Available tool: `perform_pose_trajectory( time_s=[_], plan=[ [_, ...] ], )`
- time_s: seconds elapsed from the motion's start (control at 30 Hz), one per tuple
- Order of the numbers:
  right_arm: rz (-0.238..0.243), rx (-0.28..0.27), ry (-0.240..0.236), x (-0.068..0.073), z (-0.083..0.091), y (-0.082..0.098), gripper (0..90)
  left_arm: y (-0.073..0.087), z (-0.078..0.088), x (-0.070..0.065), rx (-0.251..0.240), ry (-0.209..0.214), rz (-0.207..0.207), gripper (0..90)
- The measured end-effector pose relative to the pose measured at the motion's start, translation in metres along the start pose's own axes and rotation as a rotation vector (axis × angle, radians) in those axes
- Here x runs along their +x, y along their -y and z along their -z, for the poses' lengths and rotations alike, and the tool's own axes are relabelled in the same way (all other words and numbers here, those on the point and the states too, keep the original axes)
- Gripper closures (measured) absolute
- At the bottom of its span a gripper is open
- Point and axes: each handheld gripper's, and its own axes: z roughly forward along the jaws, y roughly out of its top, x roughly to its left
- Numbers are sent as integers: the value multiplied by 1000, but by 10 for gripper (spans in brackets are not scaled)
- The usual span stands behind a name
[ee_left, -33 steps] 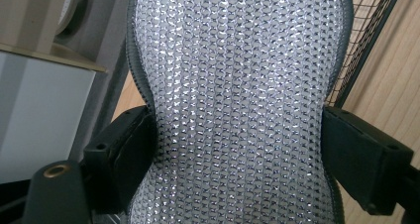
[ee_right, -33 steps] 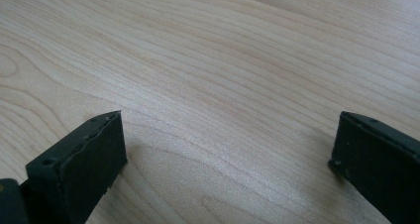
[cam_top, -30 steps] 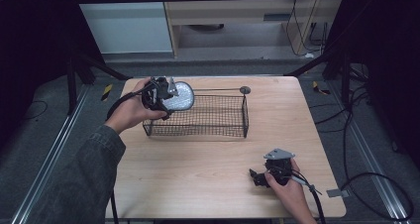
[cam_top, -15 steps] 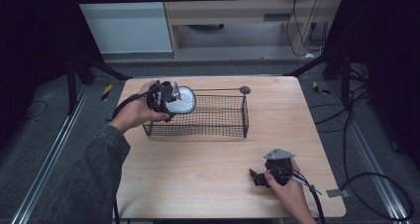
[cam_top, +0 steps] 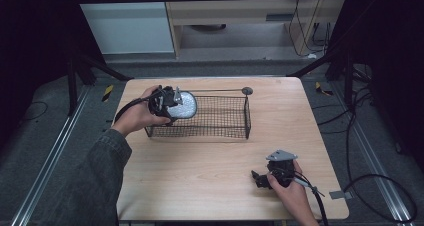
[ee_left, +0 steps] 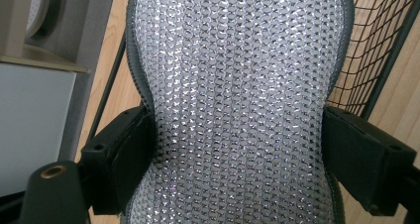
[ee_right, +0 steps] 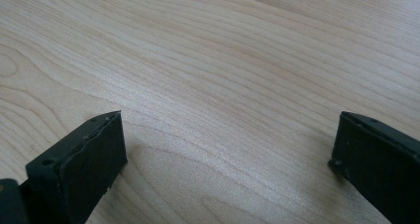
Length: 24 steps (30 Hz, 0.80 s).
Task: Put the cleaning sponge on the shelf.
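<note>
My left gripper [cam_top: 176,104] is shut on a silvery, sequined oval pad with a dark rim [cam_top: 186,105], held over the left end of a black wire basket [cam_top: 227,132]. In the left gripper view the glittering pad [ee_left: 237,100] runs up between the two black jaws, which clamp its narrow waist. The basket's wire wall [ee_left: 381,50] shows at the right there. My right gripper [cam_top: 257,179] rests low on the wooden table [cam_top: 200,171] near the front right, open, with bare wood [ee_right: 223,110] between its jaws.
A long wire handle with a round end [cam_top: 246,90] lies along the basket's far rim. Dark metal frame legs stand at the table's far corners. Cables trail on the floor at the right [cam_top: 380,186]. A cabinet [cam_top: 225,16] stands beyond the table.
My left gripper has carried the shiny pad a little to the right, farther over the basket's left end. The right gripper has stayed put.
</note>
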Motion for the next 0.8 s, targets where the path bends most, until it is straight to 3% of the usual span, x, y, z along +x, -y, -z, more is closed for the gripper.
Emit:
perform_pose_trajectory(
  time_s=[0.8],
  plan=[
    [-1,0,1,0,0,0,6,4,-16,5,8,22,-6,129]
  ],
)
